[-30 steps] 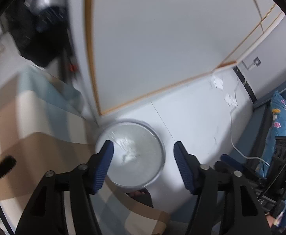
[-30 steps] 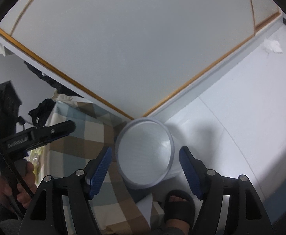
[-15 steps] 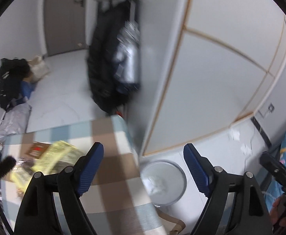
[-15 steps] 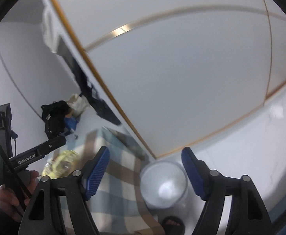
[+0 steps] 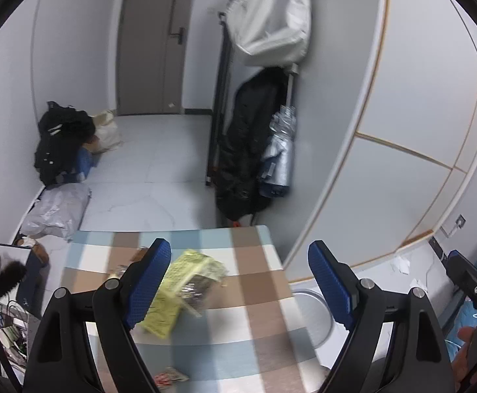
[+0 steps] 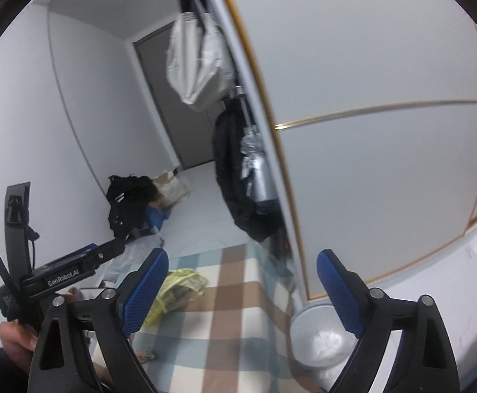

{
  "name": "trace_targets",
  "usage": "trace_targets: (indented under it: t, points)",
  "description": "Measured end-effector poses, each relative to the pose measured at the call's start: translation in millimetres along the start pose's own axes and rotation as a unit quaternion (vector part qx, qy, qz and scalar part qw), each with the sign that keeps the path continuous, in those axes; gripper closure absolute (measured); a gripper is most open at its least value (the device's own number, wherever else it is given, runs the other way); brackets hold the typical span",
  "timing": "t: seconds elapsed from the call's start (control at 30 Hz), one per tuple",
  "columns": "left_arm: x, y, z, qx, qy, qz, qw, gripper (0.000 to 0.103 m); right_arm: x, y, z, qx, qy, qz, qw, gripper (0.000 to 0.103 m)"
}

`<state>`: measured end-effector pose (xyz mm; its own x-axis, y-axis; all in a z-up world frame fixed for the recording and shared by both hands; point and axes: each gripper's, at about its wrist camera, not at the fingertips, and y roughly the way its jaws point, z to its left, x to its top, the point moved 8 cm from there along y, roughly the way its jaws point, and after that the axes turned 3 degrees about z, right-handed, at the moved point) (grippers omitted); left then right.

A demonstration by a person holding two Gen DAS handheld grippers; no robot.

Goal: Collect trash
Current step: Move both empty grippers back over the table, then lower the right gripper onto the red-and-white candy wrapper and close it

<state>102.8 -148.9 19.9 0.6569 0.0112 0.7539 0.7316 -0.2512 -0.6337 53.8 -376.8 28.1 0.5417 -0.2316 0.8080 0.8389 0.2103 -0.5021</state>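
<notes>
A crumpled yellow wrapper (image 5: 179, 291) lies on the checked tablecloth (image 5: 255, 294), and it also shows in the right wrist view as the yellow wrapper (image 6: 179, 286). A small red-printed scrap (image 5: 169, 376) lies near the table's front edge. On the floor to the right of the table stands a round grey bin (image 6: 320, 334) with white crumpled trash inside; the left wrist view shows only part of the bin (image 5: 313, 314). My left gripper (image 5: 238, 283) hovers above the table, its jaws opening with nothing between them. My right gripper (image 6: 243, 291) is likewise opening and empty.
Black clothes and a silver cover (image 5: 255, 150) hang by the wardrobe (image 5: 402, 131) behind the table. Bags and parcels (image 5: 61, 150) lie along the left wall before a door (image 5: 153, 42). Paper scraps (image 5: 400, 263) lie on the floor at right. A person's hand (image 6: 12, 340) shows at lower left.
Both cameras have risen and tilted up from looking down into the bin. The table, the yellow wrapper and the room came into view. Both pairs of jaws stand wider.
</notes>
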Motion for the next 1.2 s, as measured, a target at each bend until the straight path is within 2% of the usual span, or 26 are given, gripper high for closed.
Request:
trace_targets:
  t: [0.37,0.53,0.7,0.9,1.1,1.2]
  points:
    - [-12.1,-22.9,77.9,0.037,-0.036,-0.021,0.9984,0.019,-34.2,22.7,73.0,0.041,-0.021,0.024,0.999,0.007]
    - [-24.0,-22.1,109.7,0.039,-0.053,-0.015,0.9977,0.019,-56.6,44.6,104.7,0.057,-0.029,0.048,0.997,0.007]
    - [-41.9,-12.2,140.1,0.025,-0.084,0.013,0.996,0.019,-82.4,64.2,129.5,0.059,-0.053,0.081,0.994,0.007]
    - [-64.2,-11.0,169.1,0.033,-0.1,0.032,0.9939,0.019,-123.1,92.1,157.2,0.064,-0.079,0.132,0.986,0.007]
    - [-71.8,-15.8,188.7,0.045,-0.106,0.033,0.9928,0.019,-160.3,116.7,176.7,0.071,-0.115,0.176,0.975,0.008]
    - [-76.4,-13.2,198.5,0.039,-0.122,0.042,0.9909,0.019,-177.8,127.0,186.2,0.072,-0.141,0.19,0.969,0.008]
